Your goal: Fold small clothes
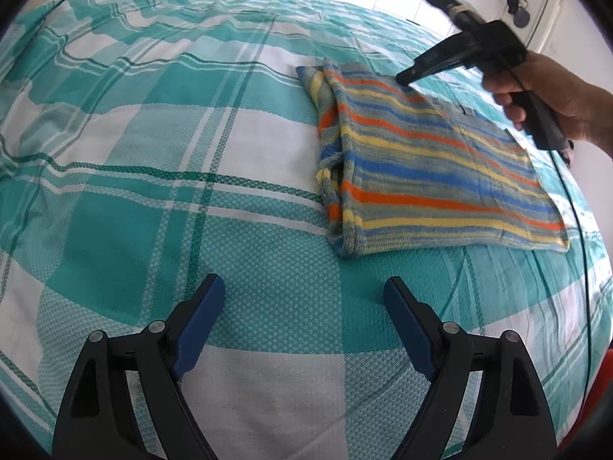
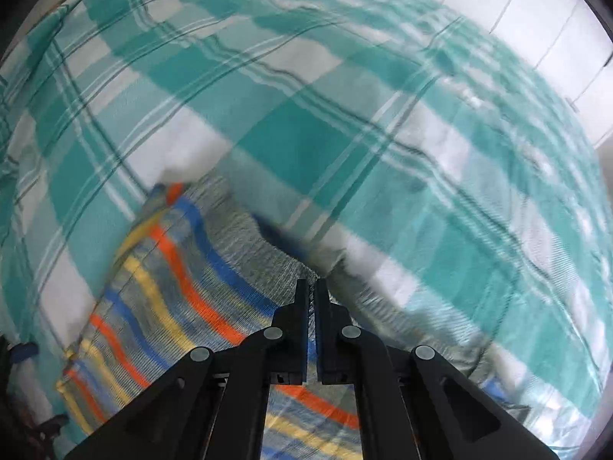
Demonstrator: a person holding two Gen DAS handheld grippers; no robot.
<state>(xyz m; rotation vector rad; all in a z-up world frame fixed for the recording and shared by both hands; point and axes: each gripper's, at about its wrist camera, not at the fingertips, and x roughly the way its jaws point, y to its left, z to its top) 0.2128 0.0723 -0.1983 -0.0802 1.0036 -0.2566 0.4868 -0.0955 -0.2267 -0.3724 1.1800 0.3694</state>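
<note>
Nearest the left wrist camera, the left gripper [image 1: 302, 295] hangs low at 6 o'clock with its blue-padded fingers [image 1: 201, 306] spread wide apart and nothing between them, only the teal-and-white checked bedspread [image 1: 134, 153] beneath. Further right, from the centre of that view out toward 3 o'clock, the striped garment [image 1: 433, 168] lies on the bed, a small knitted piece in blue, orange, yellow and grey. It looks already folded at least once: its left edge shows doubled layers with a tucked hem, and the body lies as a fairly flat rectangle. At 2 o'clock the right hand [image 1: 551, 103] holds the right gripper [image 1: 402, 76], whose tip is at the garment's far edge. In the right wrist view, which is blurred, the right gripper [image 2: 312, 283] sits at 6 o'clock with its fingers [image 2: 302, 306] pressed together; grey-striped cloth [image 2: 230, 237] rises right up to the tips, so they seem clamped on an edge of the garment, though the blur keeps me from being certain. Judging by this, the task is partway through: one side is folded in, and at least another fold, probably bringing the held far edge across, plus a final smoothing, remains.
</note>
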